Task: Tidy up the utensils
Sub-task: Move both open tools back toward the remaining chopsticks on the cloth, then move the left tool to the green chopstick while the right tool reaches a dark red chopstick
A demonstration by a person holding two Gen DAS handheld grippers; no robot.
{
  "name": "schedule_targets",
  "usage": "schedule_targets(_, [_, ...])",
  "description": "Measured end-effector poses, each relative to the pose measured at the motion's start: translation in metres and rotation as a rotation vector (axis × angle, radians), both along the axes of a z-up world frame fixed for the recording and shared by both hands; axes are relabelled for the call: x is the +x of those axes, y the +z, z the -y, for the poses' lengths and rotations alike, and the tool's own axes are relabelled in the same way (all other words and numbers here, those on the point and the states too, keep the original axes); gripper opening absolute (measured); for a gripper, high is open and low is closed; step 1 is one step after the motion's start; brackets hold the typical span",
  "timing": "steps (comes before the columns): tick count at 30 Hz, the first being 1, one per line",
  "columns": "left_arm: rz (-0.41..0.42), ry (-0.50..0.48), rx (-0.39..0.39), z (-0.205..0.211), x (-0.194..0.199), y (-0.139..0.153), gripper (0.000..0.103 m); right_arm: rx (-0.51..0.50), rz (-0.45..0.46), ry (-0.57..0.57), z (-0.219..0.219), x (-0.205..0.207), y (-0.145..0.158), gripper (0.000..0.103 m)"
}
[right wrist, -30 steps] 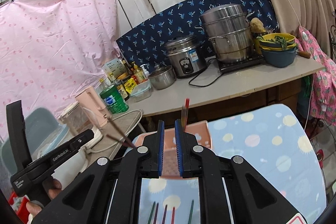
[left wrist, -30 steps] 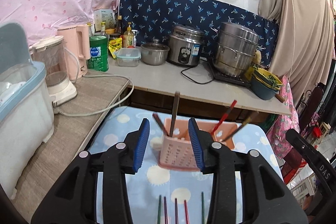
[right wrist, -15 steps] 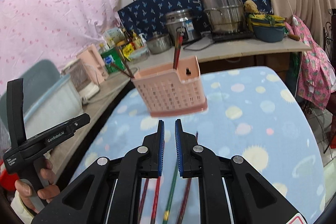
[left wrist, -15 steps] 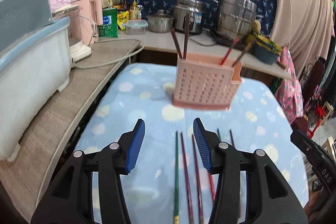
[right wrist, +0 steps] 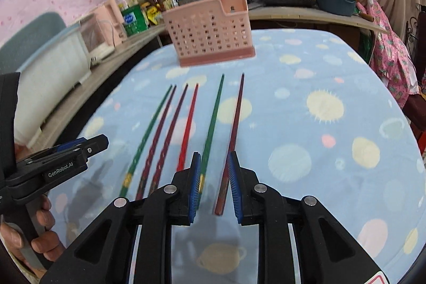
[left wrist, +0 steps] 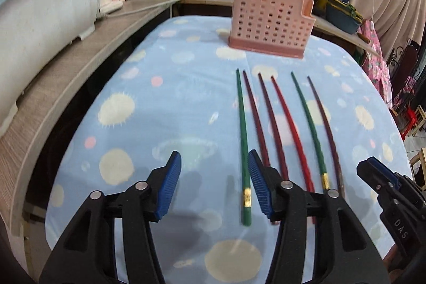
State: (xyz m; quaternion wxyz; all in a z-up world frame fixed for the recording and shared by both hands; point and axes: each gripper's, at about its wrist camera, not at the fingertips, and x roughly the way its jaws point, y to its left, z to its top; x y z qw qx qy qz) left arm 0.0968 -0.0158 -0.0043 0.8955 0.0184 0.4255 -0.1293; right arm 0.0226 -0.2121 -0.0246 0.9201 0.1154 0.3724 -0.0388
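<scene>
1. On the blue spotted cloth (left wrist: 165,87), six chopsticks (left wrist: 286,121) lie side by side before the pink holder (left wrist: 269,20).
2. Left gripper (left wrist: 213,185) jaws are opening, with only cloth between them.
3. Right gripper (right wrist: 213,185) jaws are opening around the dark red chopstick (right wrist: 233,140), without gripping it.

Left tool (left wrist: 214,185), black with blue ribbed pads, jaws opening, nothing pressed between them. Six chopsticks side by side on bench (left wrist: 149,108) under light-blue spotted cloth: leftmost green chopstick (left wrist: 242,140) with gold band just inside right pad, then two dark-maroon, red chopstick (left wrist: 291,132), second green, dark-purple. Pink perforated plastic utensil basket (left wrist: 269,23) stands upright beyond chopstick tips, several chopsticks in it. Right tool (left wrist: 383,185) at right edge.
</scene>
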Motion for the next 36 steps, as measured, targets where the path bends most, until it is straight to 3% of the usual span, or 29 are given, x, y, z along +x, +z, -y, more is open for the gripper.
schedule_targets(11, [-0.022,-0.018,0.01,0.006,-0.015,-0.02,0.06,-0.008,-0.069,-0.03,-0.001,0.004,-0.028,0.021])
schedule_targets(29, [-0.046,-0.02,0.051,0.015,-0.019,-0.04,0.059,-0.084,-0.091,-0.038,-0.01,0.007,-0.033,0.019])
schedule_targets(36, [-0.043,-0.007,0.068,0.016,-0.018,-0.04,0.054,-0.085,-0.092,-0.047,-0.009,0.007,-0.034,0.016])
